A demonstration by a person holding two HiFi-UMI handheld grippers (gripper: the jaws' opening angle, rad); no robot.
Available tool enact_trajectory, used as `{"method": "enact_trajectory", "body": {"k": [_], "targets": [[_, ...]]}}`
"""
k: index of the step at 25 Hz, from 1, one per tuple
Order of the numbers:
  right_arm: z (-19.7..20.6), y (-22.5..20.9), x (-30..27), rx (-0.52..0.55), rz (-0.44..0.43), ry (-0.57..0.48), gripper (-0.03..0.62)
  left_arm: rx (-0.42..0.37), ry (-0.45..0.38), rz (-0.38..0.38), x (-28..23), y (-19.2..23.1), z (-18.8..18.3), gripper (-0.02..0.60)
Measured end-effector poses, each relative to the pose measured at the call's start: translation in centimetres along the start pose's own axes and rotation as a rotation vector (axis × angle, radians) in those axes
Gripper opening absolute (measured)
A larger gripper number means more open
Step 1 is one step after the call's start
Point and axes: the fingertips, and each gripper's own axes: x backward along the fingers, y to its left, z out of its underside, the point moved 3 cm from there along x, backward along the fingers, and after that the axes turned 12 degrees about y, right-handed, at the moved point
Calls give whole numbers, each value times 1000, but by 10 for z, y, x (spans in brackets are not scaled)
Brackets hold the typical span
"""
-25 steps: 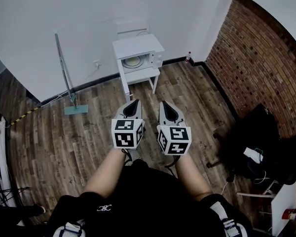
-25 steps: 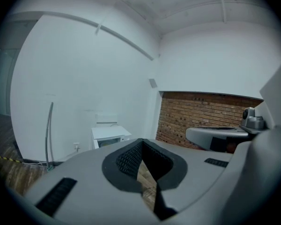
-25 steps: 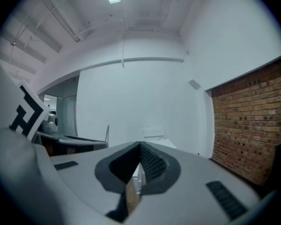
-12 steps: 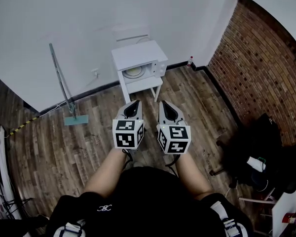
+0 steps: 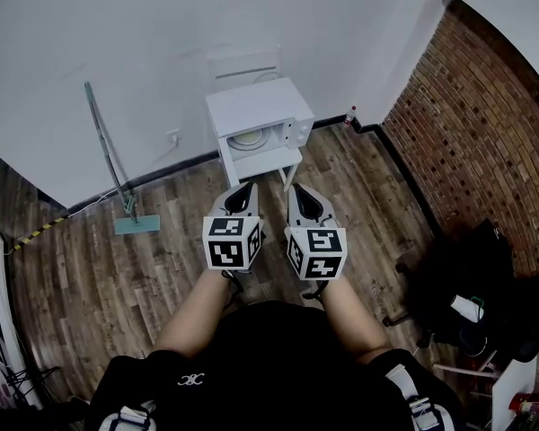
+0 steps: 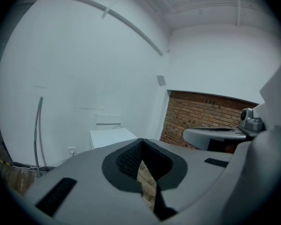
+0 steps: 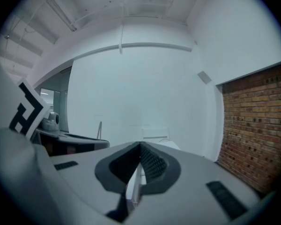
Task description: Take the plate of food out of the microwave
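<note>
Nearest, the person stands in dark clothes with both forearms held out. The left gripper (image 5: 245, 187) and the right gripper (image 5: 300, 189) sit side by side, close together but not touching. Each carries its marker cube (image 5: 232, 242) on the near end. Both point away over the wooden floor (image 5: 162, 268), angled slightly downward. The left gripper's jaws are pressed together at the tips with nothing between them. The right gripper's jaws are closed the same way and are also empty.

Further off, straight ahead of the grippers, a small white table (image 5: 268, 157) stands against the white wall (image 5: 162, 43). The microwave (image 5: 256, 110) sits on top of it. The plate (image 5: 247, 138) shows as a pale disc inside the microwave's cavity, well apart from both grippers. I cannot make out the food on it from here.

To the left, a flat mop (image 5: 136, 225) leans on the wall with its head on the floor. To the right runs a brick wall (image 5: 485, 124), and a small bottle (image 5: 350, 115) stands on the floor at the far corner. A dark heap of things (image 5: 485, 285) lies along the right side.
</note>
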Motion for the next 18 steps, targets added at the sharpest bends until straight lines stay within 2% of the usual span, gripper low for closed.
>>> {"method": "enact_trajectory", "body": {"k": [9, 18], "targets": [[9, -4, -30, 1, -34, 42, 9, 33, 32, -18, -23, 15, 10, -6], [-13, -42, -89, 16, -100, 29, 9, 35, 15, -88, -75, 25, -18, -6]]}}
